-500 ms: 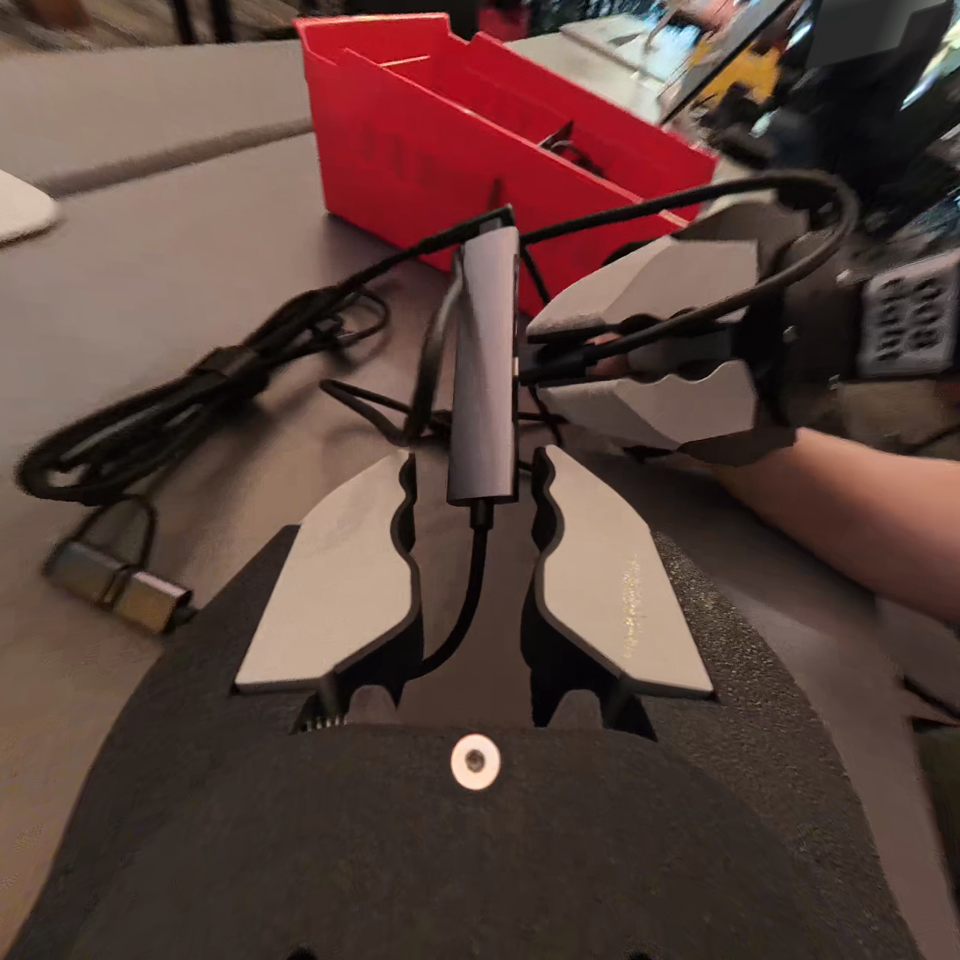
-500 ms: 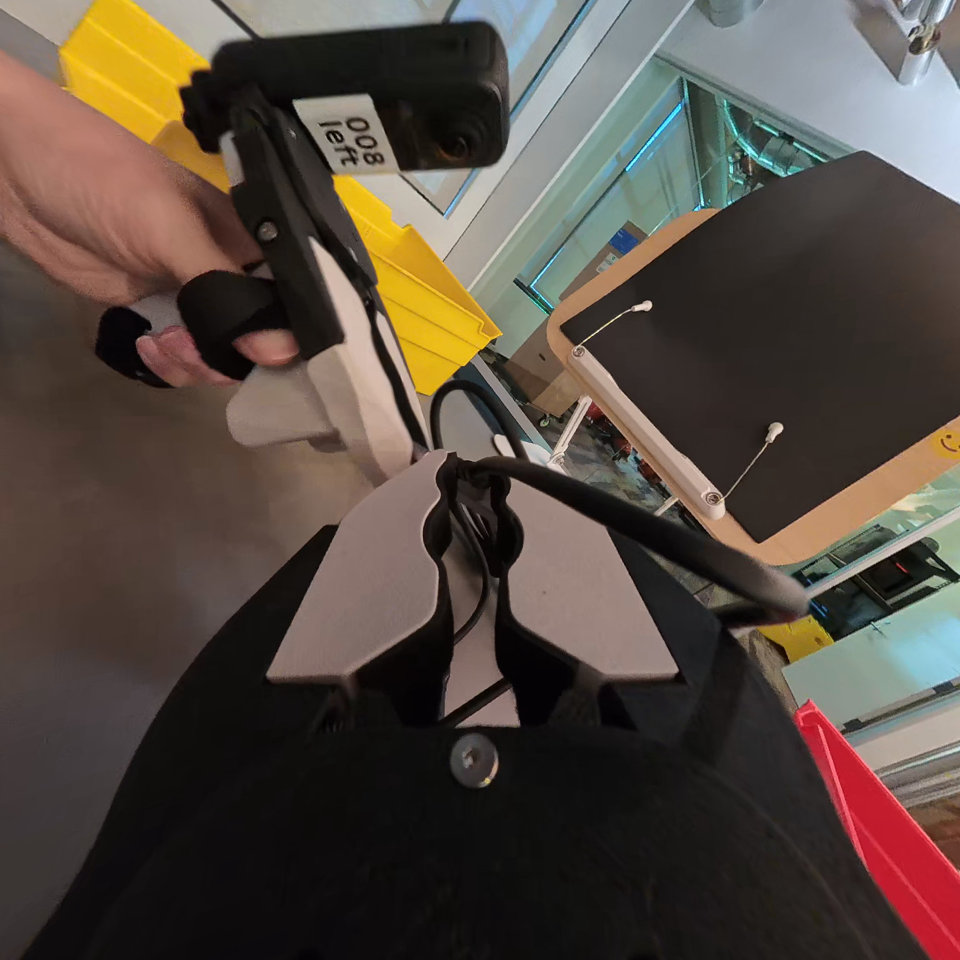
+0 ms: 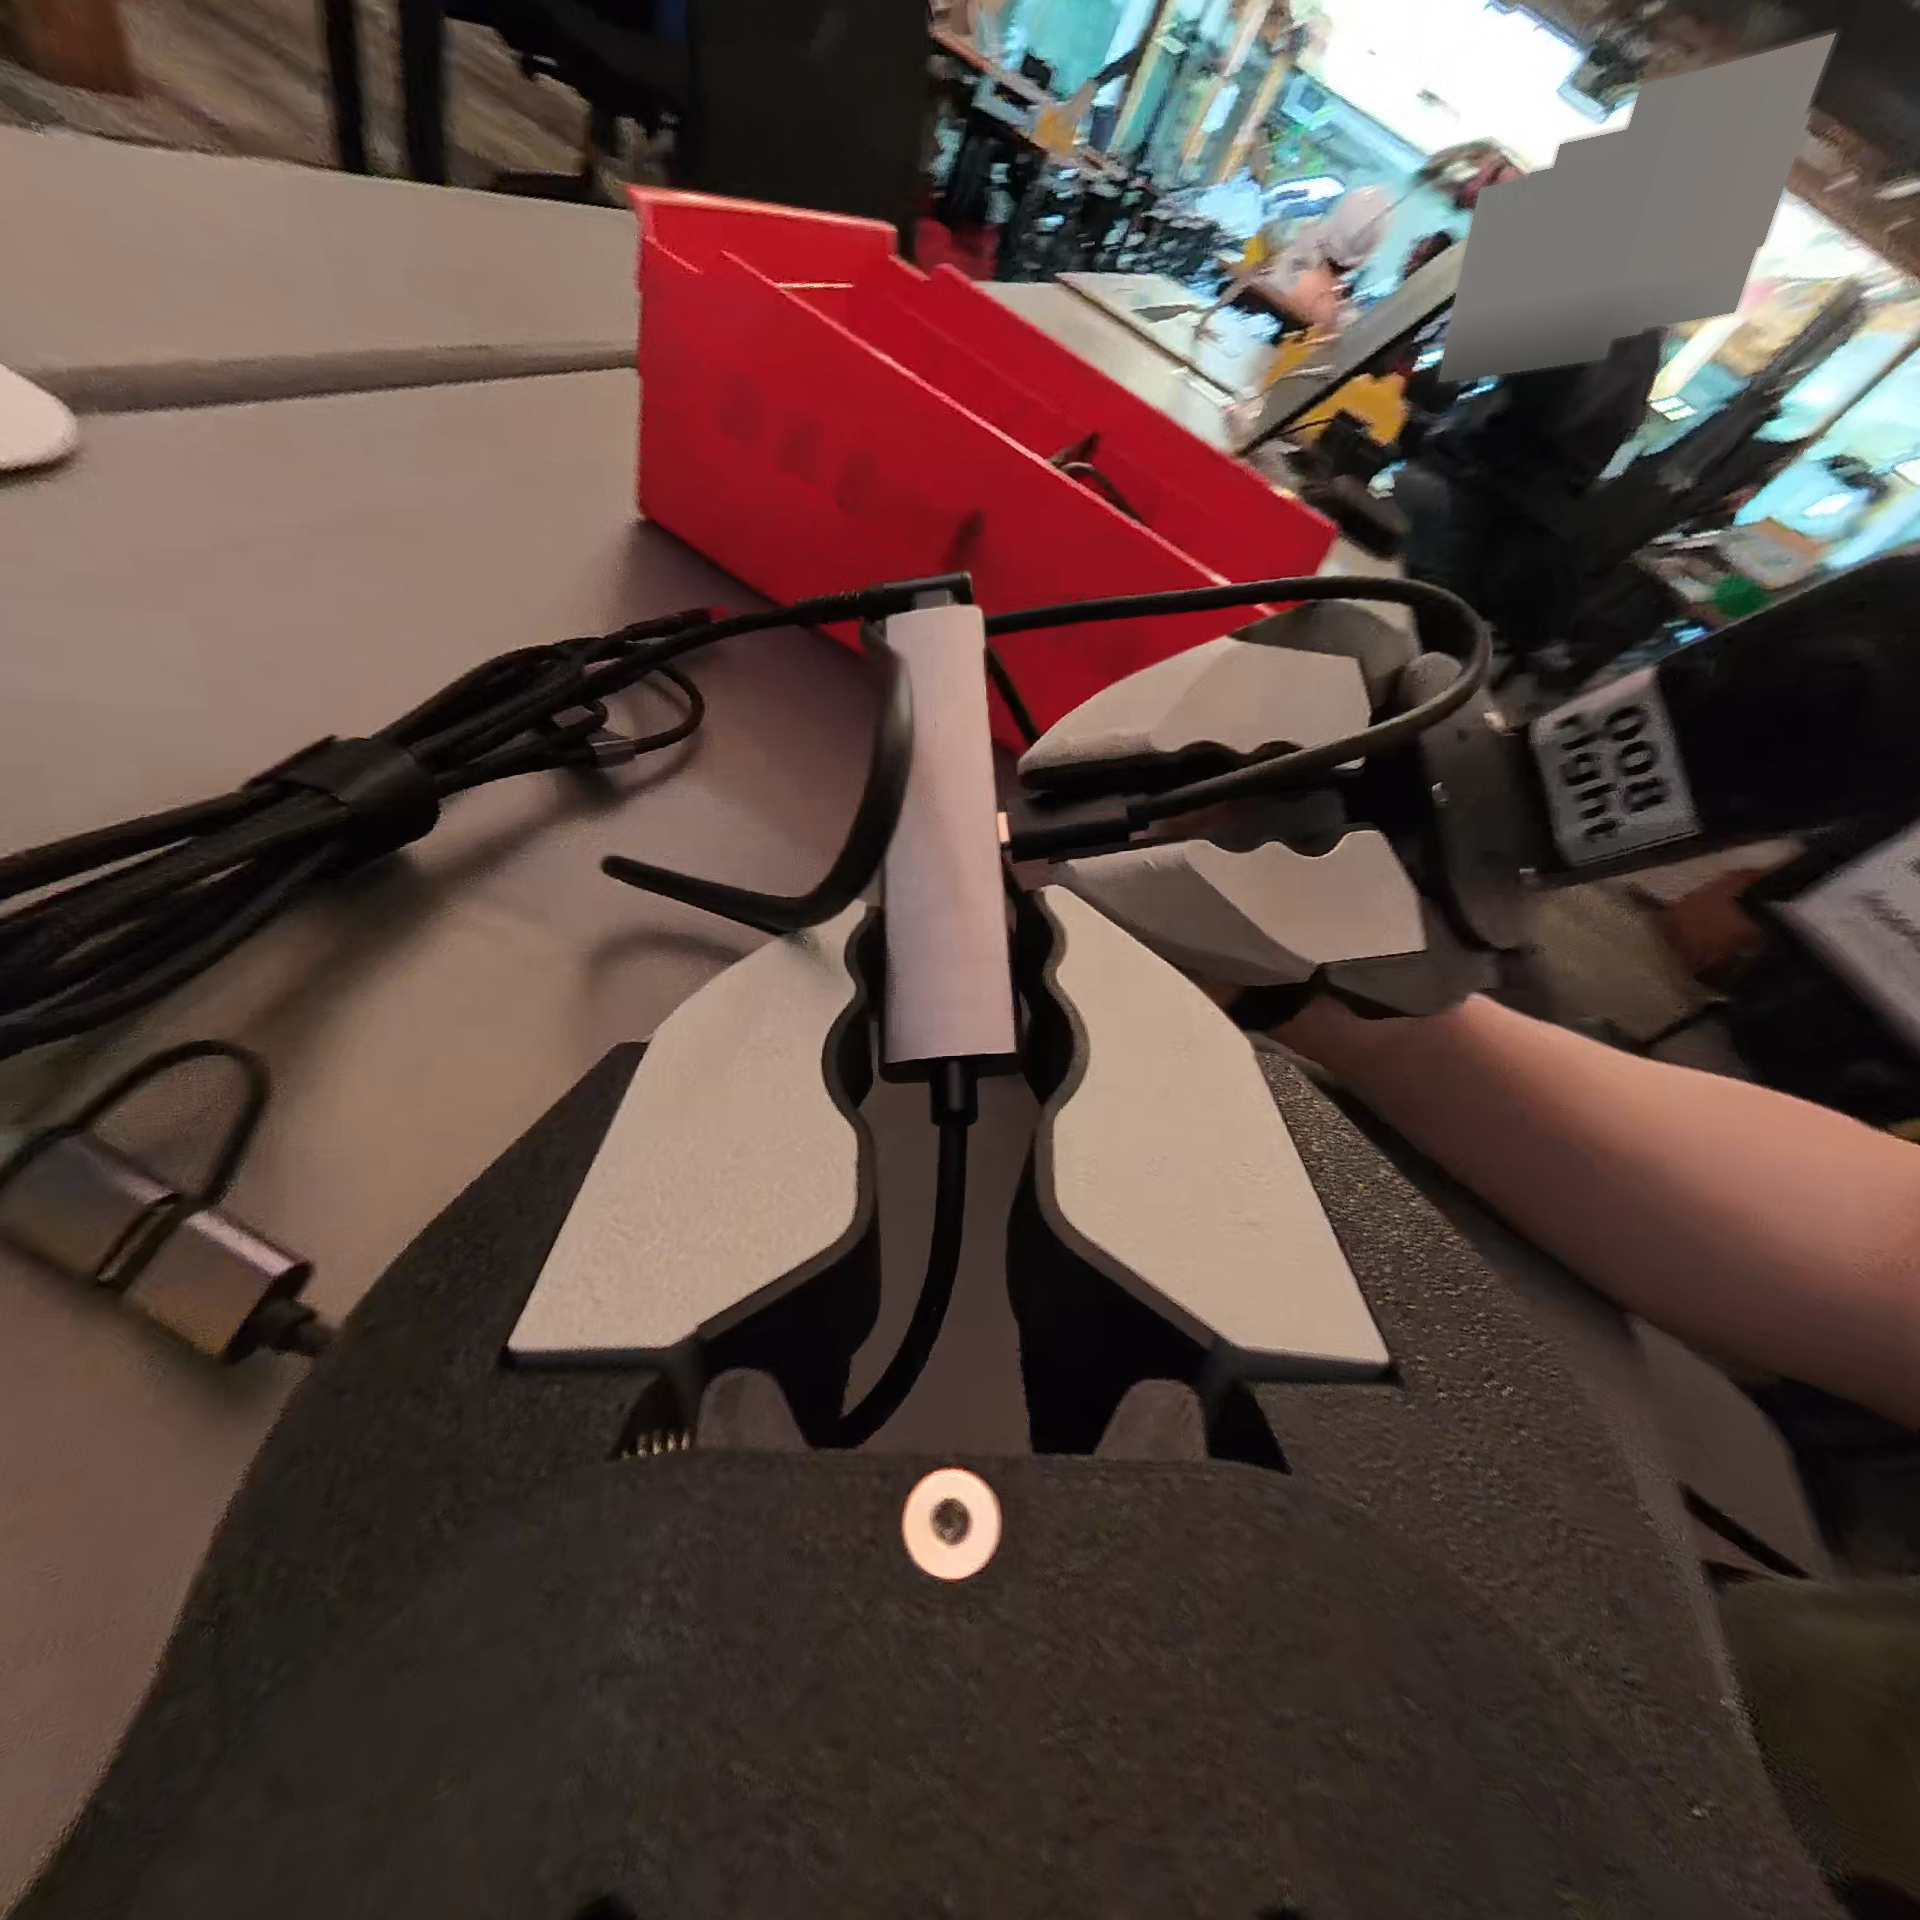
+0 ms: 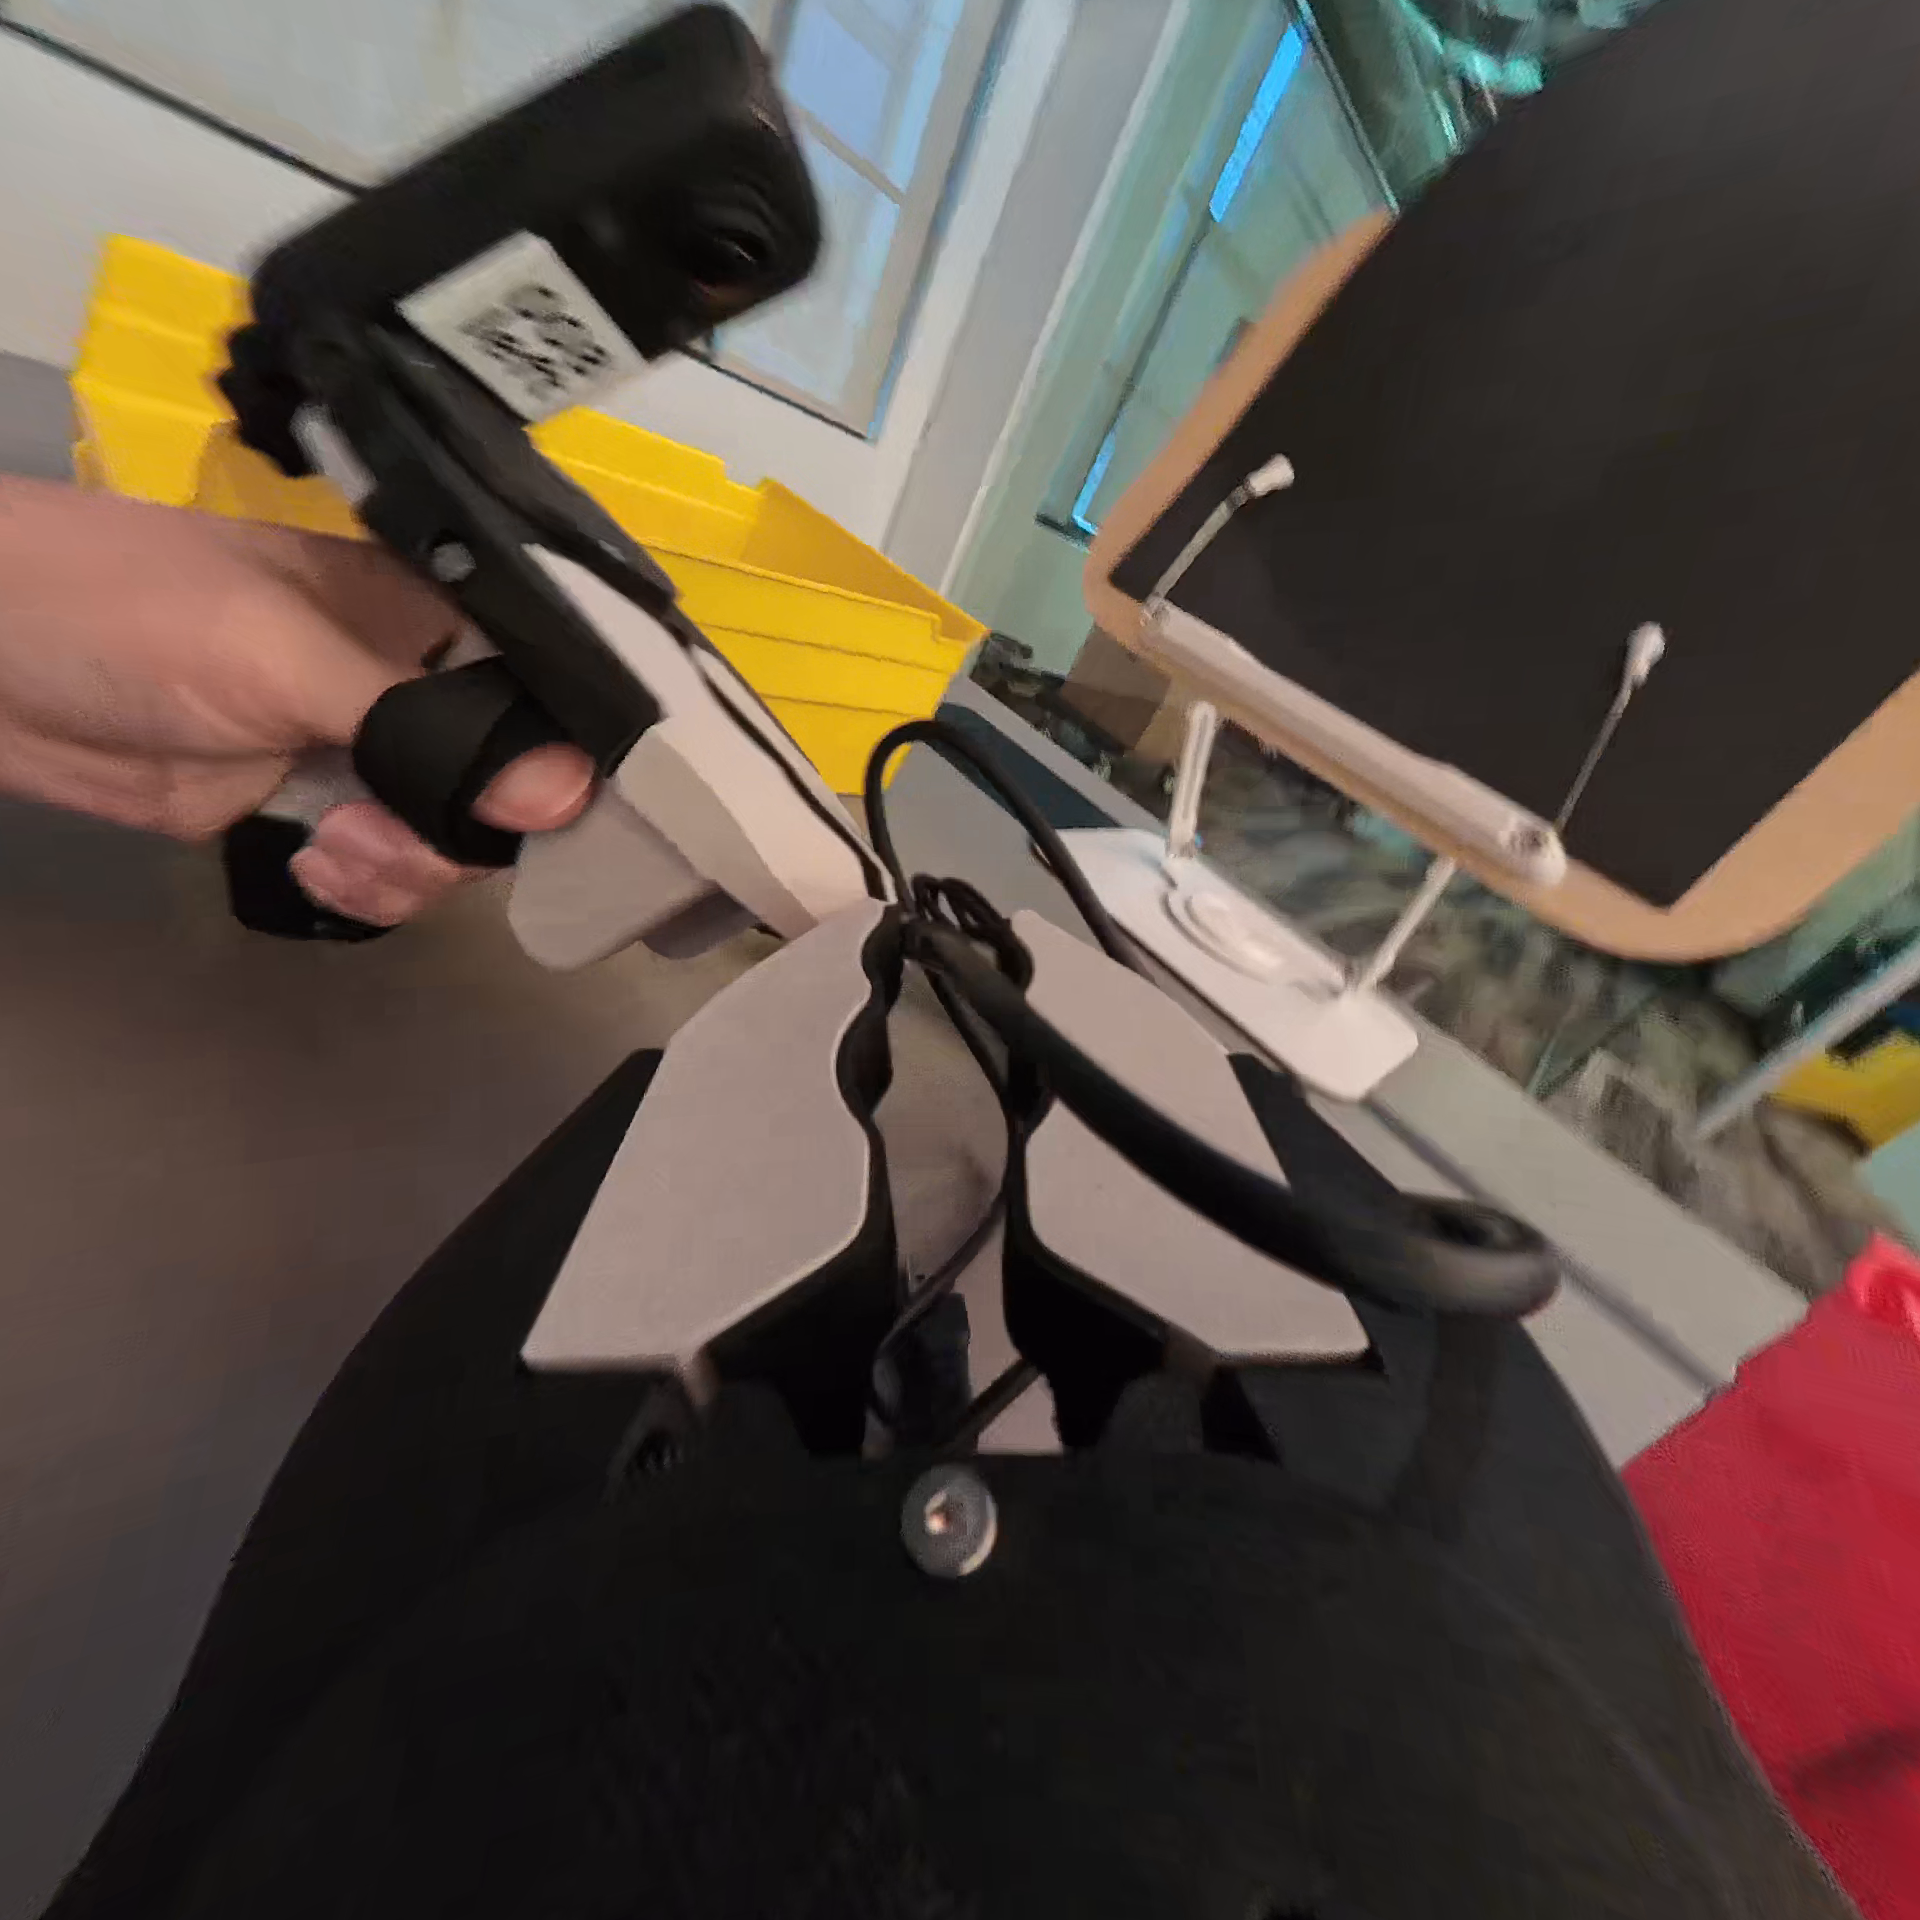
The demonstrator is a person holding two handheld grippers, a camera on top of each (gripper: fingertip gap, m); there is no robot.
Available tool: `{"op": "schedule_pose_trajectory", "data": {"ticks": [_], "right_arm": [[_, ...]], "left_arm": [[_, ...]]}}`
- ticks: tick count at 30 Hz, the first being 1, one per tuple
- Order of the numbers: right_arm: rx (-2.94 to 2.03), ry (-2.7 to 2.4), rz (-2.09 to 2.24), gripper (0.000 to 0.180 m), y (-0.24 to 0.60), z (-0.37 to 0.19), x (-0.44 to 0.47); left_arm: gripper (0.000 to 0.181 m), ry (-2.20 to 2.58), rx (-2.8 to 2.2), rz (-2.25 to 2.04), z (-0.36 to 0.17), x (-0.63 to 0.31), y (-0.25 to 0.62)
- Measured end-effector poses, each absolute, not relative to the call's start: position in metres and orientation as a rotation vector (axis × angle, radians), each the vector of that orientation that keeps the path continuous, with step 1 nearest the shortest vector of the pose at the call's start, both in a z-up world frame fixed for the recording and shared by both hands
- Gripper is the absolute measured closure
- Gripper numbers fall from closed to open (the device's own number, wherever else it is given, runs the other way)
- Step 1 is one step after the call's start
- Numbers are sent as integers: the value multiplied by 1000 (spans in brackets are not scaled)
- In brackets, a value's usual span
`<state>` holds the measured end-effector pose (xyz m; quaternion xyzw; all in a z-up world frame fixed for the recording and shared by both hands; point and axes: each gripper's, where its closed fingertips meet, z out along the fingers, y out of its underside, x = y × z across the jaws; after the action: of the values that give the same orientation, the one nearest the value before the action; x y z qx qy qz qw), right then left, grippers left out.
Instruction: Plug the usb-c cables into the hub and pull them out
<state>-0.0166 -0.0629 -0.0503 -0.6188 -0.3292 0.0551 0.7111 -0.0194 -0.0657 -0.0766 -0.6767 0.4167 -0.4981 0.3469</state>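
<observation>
My left gripper (image 3: 951, 914) is shut on the slim grey hub (image 3: 945, 790), which points away from me with its own black lead trailing back between the fingers. My right gripper (image 3: 1049, 826) comes in from the right, shut on the black USB-C cable plug (image 3: 1081, 828). A short bit of the plug's metal tip shows at the hub's right side. That cable loops back over the right gripper (image 4: 948, 930). Another black cable (image 3: 810, 613) is plugged into the hub's far end. The left gripper's fingers (image 4: 727, 821) show in the right wrist view.
A red bin (image 3: 831, 416) stands just behind the hub. A strapped bundle of black cables (image 3: 332, 790) and a grey adapter (image 3: 166, 1247) lie at the left on the grey table (image 3: 312, 520). Yellow bins (image 4: 810, 613) and a white stand (image 4: 1278, 987) are beyond. My left and right fingertips are right by each other.
Both grippers have shifted and tilted while keeping their holds. The plug, which sat against the hub's side, now shows a bit of its metal tip.
</observation>
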Motion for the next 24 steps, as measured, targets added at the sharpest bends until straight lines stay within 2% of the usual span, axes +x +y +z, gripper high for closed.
{"op": "schedule_pose_trajectory", "data": {"ticks": [3,11,24], "right_arm": [[-1511,-632,98,156,-54,-60,-10],[-1626,-461,264,164,-48,-67,-10],[-1539,-425,185,166,-45,-61,-4]], "left_arm": [[156,1077,-1783,-1094,-82,-22,-56],[156,1059,-1777,-901,-86,-21,-46],[156,906,-1742,-854,-79,-15,-38]]}}
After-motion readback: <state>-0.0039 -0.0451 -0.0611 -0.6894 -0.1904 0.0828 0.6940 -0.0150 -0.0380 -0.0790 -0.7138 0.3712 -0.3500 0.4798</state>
